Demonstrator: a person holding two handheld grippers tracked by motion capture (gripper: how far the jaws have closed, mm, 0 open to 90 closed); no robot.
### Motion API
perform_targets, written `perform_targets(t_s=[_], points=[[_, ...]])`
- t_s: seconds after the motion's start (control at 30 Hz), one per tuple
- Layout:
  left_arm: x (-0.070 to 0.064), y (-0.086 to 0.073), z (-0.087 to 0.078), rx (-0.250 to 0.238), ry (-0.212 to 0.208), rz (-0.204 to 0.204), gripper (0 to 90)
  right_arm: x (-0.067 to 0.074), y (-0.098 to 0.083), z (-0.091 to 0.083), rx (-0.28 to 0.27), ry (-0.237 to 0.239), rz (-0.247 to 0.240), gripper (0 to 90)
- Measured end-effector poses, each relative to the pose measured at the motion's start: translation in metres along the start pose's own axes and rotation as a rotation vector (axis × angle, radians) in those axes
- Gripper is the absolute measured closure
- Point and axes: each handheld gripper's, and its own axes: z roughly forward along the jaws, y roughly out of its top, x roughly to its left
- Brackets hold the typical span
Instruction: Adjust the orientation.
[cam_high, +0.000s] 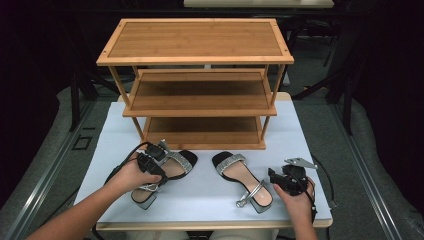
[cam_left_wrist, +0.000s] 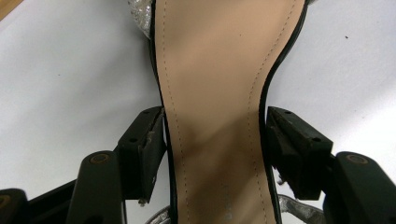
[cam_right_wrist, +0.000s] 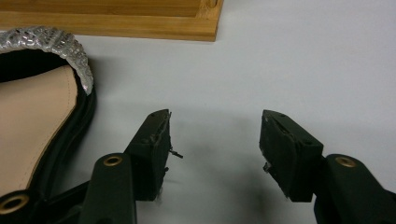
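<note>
A person is sitting at a white table (cam_high: 300, 135) with a tool in each hand and two sandals lying in front of a wooden shoe rack (cam_high: 197, 80).

The left tool (cam_high: 159, 156) is sitting down over the left sandal (cam_high: 167, 172), which is lying near the left front of the table with its glittery toe strap pointing toward the rack and its block heel toward the person. In the left gripper view the tool (cam_left_wrist: 215, 140) is straddling the narrow waist of the tan insole (cam_left_wrist: 219, 93): one jaw is standing on each side of the sole, and both pads are lying right against its black edge. Whether they are pressing on it or only resting beside it cannot be told. The left hand (cam_high: 132, 175) is wrapping around the body of the tool, and its cable is looping off over the table.

The right tool (cam_high: 272, 176) is hovering near the right front of the table, just beside the heel of the right sandal (cam_high: 240, 175). In the right gripper view its jaws are standing wide apart with only bare table between them, so this tool (cam_right_wrist: 215, 135) is holding nothing. The toe end of the right sandal is showing at the left of that view, its silver strap (cam_right_wrist: 51, 42) arching over the insole, well clear of the jaws. The bottom rail of the rack is running along the top edge there.

The two sandals are lying side by side, a little apart, neither one touching the rack.
</note>
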Motion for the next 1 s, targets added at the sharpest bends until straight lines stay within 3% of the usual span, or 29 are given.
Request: perform_targets(t_s=[0.23,1.0], points=[[-0.0008,0.0013,0.0050,0.026,0.011,-0.005,38.2,0.0003,-0.0001,0.0006,0.005,-0.001,0.000,43.0],[-0.0029,0.0001,0.0048,0.011,0.021,-0.029,40.7,-0.0004,-0.0006,0.0014,0.008,0.008,0.008,43.0]])
